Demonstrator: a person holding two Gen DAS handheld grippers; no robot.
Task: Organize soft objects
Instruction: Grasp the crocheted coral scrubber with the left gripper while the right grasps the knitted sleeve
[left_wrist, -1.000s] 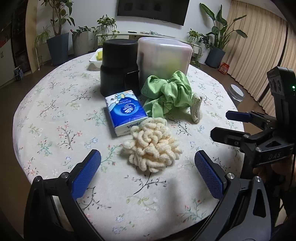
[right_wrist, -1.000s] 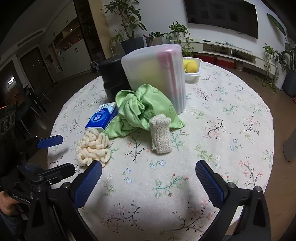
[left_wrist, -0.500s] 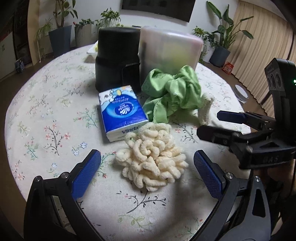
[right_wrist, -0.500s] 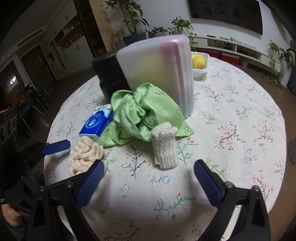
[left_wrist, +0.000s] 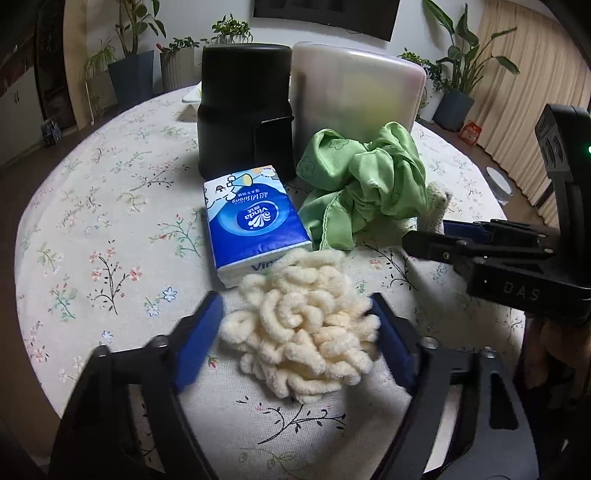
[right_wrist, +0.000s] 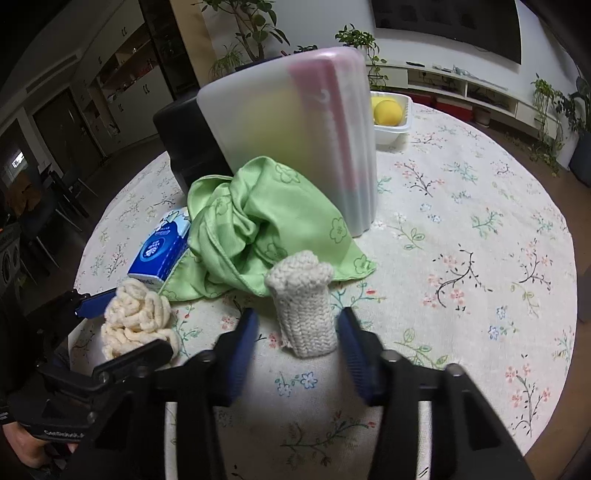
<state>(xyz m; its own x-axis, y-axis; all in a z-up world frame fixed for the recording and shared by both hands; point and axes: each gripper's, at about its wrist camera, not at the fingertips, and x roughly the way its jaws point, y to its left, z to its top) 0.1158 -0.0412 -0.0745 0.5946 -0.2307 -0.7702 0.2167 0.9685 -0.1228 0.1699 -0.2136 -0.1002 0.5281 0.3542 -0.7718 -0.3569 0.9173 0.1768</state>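
Note:
A cream curly yarn scrunchie lies on the floral tablecloth; it also shows in the right wrist view. My left gripper is open, with a blue pad on each side of the scrunchie, close to it. A cream knitted sleeve lies in front of a crumpled green cloth, which also shows in the left wrist view. My right gripper is open with its pads either side of the knitted sleeve's near end. A blue tissue pack lies left of the cloth.
A black cylindrical container and a frosted plastic box stand behind the soft things. A white tray with yellow balls sits at the far side. The round table's edge curves close on the right.
Both grippers moved forward and down. The left now straddles the scrunchie and the right straddles the knitted sleeve, and both pairs of jaws have narrowed.

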